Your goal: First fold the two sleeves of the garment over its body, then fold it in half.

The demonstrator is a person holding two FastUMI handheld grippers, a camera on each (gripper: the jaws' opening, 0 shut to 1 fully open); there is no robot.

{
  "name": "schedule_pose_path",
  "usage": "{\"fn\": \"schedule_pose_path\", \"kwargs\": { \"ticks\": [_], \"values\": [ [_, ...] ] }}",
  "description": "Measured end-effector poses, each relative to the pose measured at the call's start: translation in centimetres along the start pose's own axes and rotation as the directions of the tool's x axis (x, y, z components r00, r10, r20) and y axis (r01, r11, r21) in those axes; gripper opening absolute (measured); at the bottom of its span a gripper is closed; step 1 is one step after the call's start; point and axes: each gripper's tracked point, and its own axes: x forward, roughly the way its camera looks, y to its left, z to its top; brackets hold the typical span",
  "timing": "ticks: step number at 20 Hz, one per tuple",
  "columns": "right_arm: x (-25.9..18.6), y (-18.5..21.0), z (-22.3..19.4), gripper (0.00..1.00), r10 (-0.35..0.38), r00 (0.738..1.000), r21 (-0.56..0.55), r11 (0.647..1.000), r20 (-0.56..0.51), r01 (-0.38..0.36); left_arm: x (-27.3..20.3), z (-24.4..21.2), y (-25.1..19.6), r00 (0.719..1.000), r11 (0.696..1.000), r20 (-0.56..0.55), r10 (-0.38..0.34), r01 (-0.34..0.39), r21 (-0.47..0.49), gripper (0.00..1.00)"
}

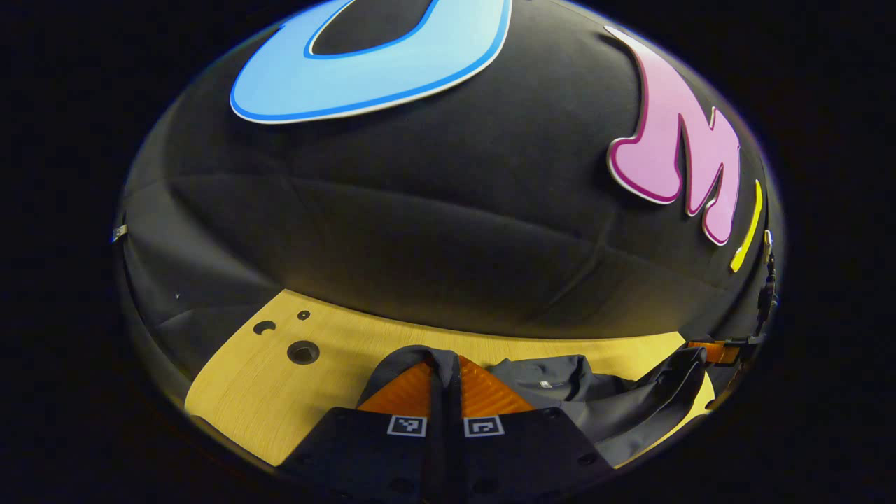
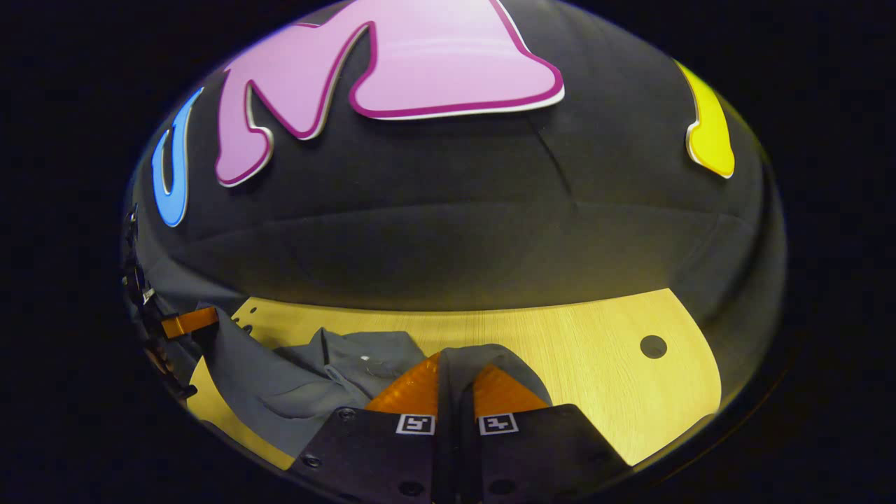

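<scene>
Left tongs [image 1: 444, 381] clamped on a fold of the dark garment [image 1: 595, 399]. Right tongs [image 2: 455, 385] pinch another fold of it the same way. Garment lies bunched between them near the desk's [image 2: 595, 350] front edge, collar toward the back.

Light wood-grain worktop [image 1: 336, 364], [image 2: 581, 350]. Round holes in worktop: three near far left corner in left gripper view, largest [image 1: 303, 352] nearest; one [image 2: 653, 346] toward right in right gripper view. Black cloth booth wall [image 1: 434, 231] rises behind worktop, creased.
</scene>
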Motion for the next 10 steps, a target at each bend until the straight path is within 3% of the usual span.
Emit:
{"fn": "schedule_pose_path", "kwargs": {
  "ticks": [3, 6, 7, 9, 10],
  "values": [
    [1.7, -0.8, -0.3, 0.08, -0.019, 1.000, 0.012, 1.000, -0.006, 0.019, 1.6, -0.6, 0.7, 1.000, 0.999, -0.009, 0.017, -0.017, 0.028, 0.09],
    [2.4, -1.2, -1.7, 0.08, -0.045, 0.998, -0.021, 0.999, -0.036, 0.044, 2.2, -1.6, 0.8, 0.999, 0.998, -0.032, 0.039, -0.038, 0.042, 0.06],
    [2.6, -1.2, -2.1, 0.13, -0.049, 0.998, -0.038, 0.998, -0.047, 0.047, 2.3, -1.9, 1.0, 0.998, 0.998, -0.036, 0.053, -0.051, 0.046, 0.07],
    [2.4, -0.9, -2.5, 0.16, -0.050, 0.997, -0.053, 0.997, -0.059, 0.047, 2.0, -1.8, 1.6, 0.995, 0.994, -0.034, 0.090, -0.088, 0.065, 0.13],
    [2.4, -1.1, -2.6, 0.19, -0.055, 0.996, -0.055, 0.997, -0.064, 0.052, 1.8, -1.4, 2.1, 0.994, 0.991, -0.021, 0.110, -0.108, 0.075, 0.21]
  ]
}}
